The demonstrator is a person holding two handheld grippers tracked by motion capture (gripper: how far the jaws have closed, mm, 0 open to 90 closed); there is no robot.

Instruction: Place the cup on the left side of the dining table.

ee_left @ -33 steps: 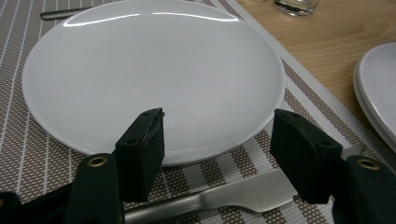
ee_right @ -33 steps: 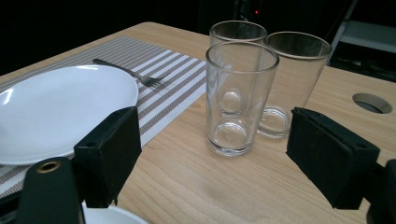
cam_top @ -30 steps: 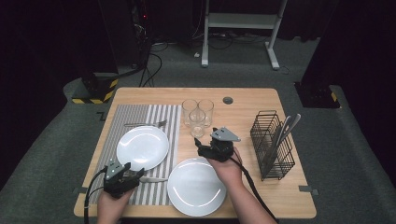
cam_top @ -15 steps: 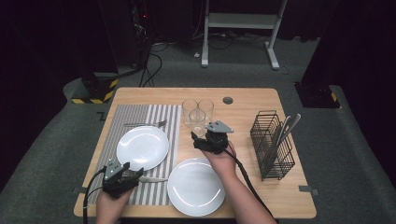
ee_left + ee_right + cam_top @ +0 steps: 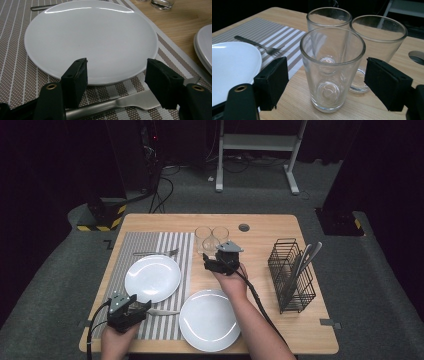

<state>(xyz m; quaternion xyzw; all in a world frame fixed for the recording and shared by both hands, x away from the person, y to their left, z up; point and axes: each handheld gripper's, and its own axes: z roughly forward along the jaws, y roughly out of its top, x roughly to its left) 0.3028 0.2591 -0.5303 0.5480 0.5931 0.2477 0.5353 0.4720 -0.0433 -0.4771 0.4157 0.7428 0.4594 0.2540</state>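
The right gripper [image 5: 325, 82] is spread wide, with an upright empty glass [image 5: 332, 67] standing on the wooden table [image 5: 270, 232] between its two jaws, touching neither. Two more glasses [image 5: 377, 47] stand just behind it, and a fork [image 5: 259, 45] lies on a striped mat [image 5: 262, 28] off to that gripper's left. The left gripper [image 5: 116, 82] is also wide open, over a knife [image 5: 120, 102] lying on the mat, with a white plate [image 5: 91, 40] just ahead of its jaws.

You have no readable text, label, brand, number or sign on anything at your table or around it.
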